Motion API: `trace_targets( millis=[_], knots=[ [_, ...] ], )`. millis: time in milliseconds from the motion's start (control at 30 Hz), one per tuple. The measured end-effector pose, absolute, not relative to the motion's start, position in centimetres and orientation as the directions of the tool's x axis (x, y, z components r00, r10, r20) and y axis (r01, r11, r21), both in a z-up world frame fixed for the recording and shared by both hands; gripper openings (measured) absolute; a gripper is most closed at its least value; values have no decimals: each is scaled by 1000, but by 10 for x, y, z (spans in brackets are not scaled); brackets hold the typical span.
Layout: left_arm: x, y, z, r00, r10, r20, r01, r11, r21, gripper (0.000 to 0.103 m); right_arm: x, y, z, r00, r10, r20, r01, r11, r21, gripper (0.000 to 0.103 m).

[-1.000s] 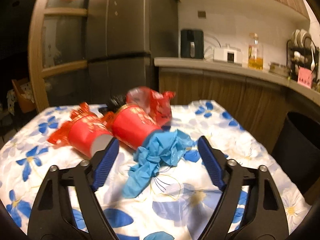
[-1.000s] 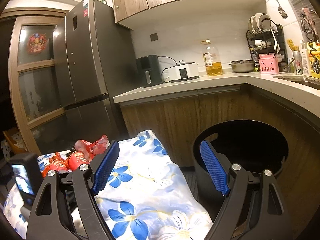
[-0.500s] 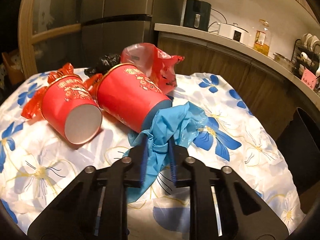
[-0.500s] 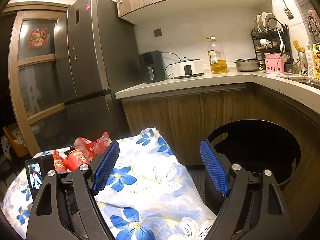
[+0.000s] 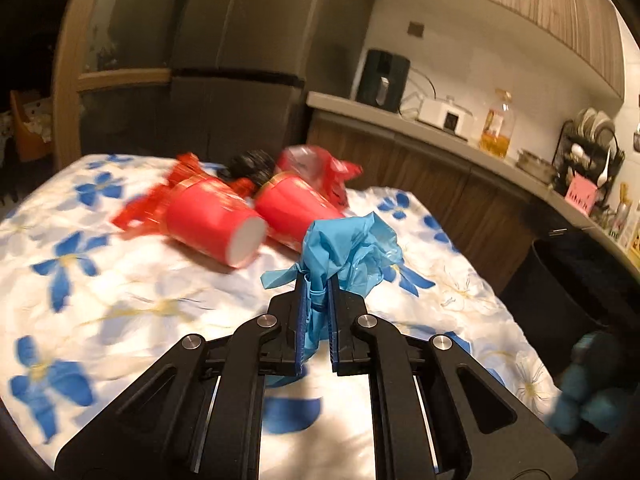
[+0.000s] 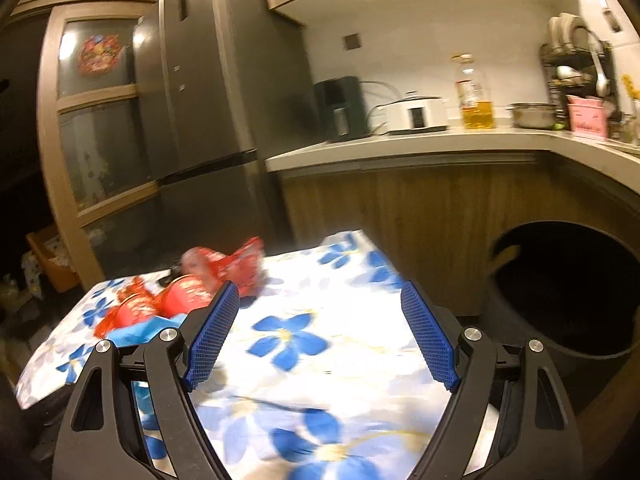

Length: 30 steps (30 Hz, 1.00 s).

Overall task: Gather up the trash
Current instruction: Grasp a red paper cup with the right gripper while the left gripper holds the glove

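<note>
My left gripper (image 5: 316, 280) has its jaws closing on a crumpled blue plastic bag (image 5: 352, 248), which is pinched between the pads and held just above the flowered tablecloth (image 5: 120, 280). Behind it two red paper cups (image 5: 212, 224) (image 5: 296, 208) lie on their sides. A red plastic bag (image 5: 320, 168) and a black crumpled piece (image 5: 252, 164) lie beyond them. My right gripper (image 6: 319, 288) is open over the table's right part, with nothing between its fingers. The right wrist view shows the cups (image 6: 184, 298) and the red bag (image 6: 228, 262) at far left.
A black trash bin (image 6: 568, 288) stands on the floor right of the table, also seen in the left wrist view (image 5: 568, 280). Wooden cabinets and a counter (image 6: 400, 152) with appliances run behind. A grey fridge (image 6: 208, 120) stands at the table's far end.
The left jaws went from wide open to pinched on the blue bag, then drew back from the cups with it. The right gripper swung left, showing more table; its jaws stayed open.
</note>
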State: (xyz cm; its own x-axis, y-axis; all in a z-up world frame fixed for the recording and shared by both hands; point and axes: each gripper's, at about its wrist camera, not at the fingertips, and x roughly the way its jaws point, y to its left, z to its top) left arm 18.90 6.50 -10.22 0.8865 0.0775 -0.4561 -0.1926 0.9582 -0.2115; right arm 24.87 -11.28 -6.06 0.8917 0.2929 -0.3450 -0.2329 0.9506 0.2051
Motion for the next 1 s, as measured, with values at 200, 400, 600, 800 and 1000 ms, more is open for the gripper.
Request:
trace_targets(
  millis=[200, 400, 600, 800, 1000],
  knots=[
    [168, 91, -89, 898, 141, -418, -245, 947, -208, 8, 267, -56, -68, 856, 378, -352, -337, 925, 174, 81],
    [156, 119, -90, 889, 180, -421, -298, 925, -234, 8, 300, -7, -83, 802, 434, -410, -411, 899, 149, 81],
    [154, 134, -88, 889, 195, -414, -313, 919, -239, 8, 325, 19, -102, 756, 451, -475, -439, 887, 144, 81],
    [159, 141, -87, 891, 192, -411, -309, 920, -241, 8, 343, 35, -112, 696, 483, -532, -464, 867, 180, 80],
    [161, 143, -90, 888, 192, -419, -313, 918, -242, 8, 352, 52, -120, 636, 512, -578, -504, 842, 191, 63]
  ],
)
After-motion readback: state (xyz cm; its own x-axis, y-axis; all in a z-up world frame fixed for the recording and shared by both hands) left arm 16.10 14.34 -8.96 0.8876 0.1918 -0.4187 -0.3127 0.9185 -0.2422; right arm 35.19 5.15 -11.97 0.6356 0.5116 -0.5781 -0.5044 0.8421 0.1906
